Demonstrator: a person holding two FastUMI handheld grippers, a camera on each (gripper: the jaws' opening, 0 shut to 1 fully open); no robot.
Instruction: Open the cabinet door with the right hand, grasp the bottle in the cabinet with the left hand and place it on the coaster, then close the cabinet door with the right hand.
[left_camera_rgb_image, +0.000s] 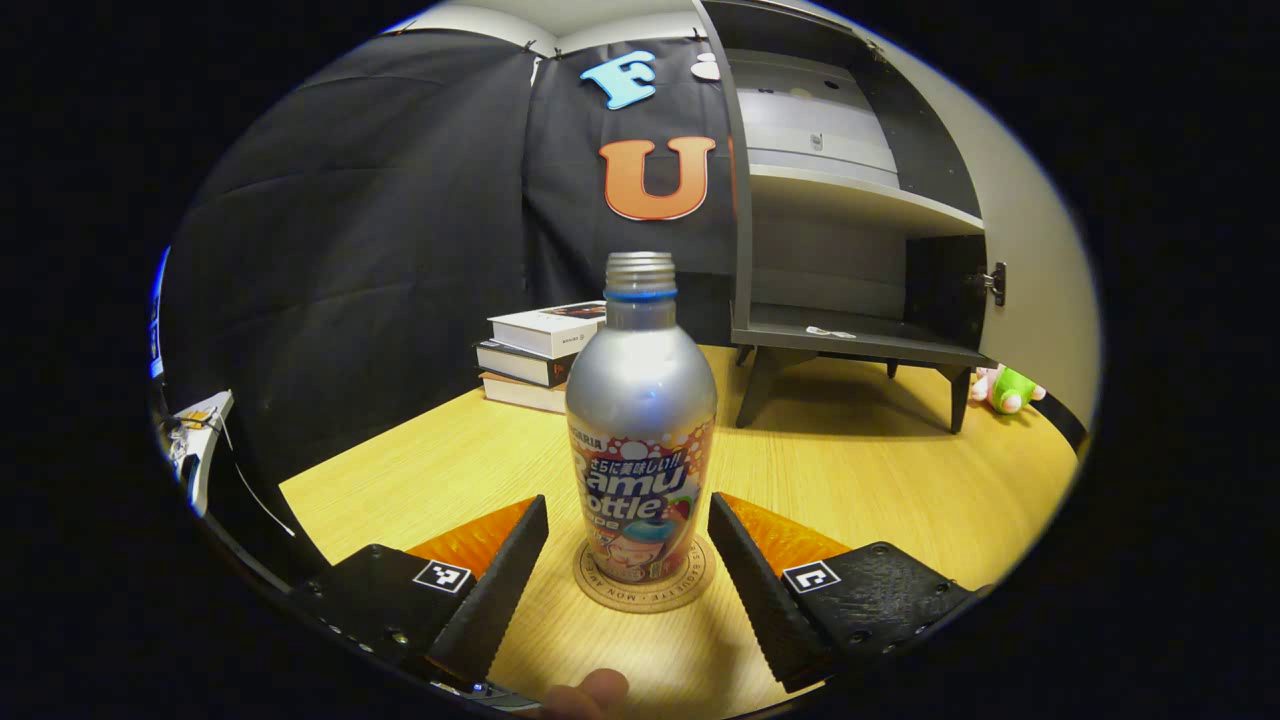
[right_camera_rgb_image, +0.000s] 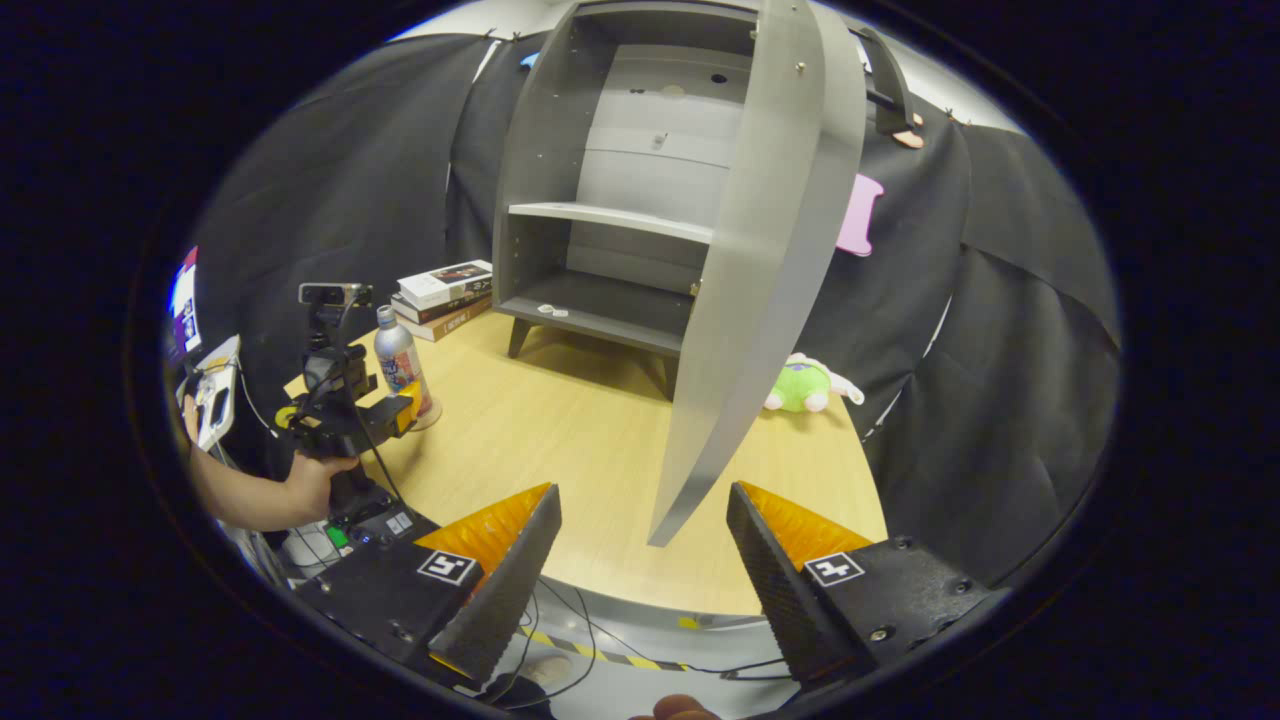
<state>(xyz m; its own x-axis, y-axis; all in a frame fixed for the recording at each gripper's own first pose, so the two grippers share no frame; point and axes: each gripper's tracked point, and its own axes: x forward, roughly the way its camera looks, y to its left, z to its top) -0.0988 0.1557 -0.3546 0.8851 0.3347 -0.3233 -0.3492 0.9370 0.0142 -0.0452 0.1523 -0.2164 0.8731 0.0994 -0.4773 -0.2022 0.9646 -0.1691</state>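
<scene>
A silver bottle (left_camera_rgb_image: 640, 400) with a printed label stands upright on a round cork coaster (left_camera_rgb_image: 645, 592) on the wooden table. My left gripper (left_camera_rgb_image: 628, 503) is open, one finger on each side of the bottle's base, with a gap on both sides. The grey cabinet (left_camera_rgb_image: 850, 335) stands behind with its door (left_camera_rgb_image: 1035, 270) swung open. In the right gripper view, my right gripper (right_camera_rgb_image: 642, 492) is open and holds nothing, just in front of the open door's (right_camera_rgb_image: 760, 300) lower edge. Far left there, a hand (right_camera_rgb_image: 300, 490) holds the left gripper (right_camera_rgb_image: 380, 412) at the bottle (right_camera_rgb_image: 398, 358).
A stack of books (left_camera_rgb_image: 540, 350) lies on the table left of the cabinet (right_camera_rgb_image: 610, 250). A green plush toy (right_camera_rgb_image: 800, 385) lies by the cabinet's right leg. Cables and a striped tape line run on the floor below the table's front edge (right_camera_rgb_image: 640, 600).
</scene>
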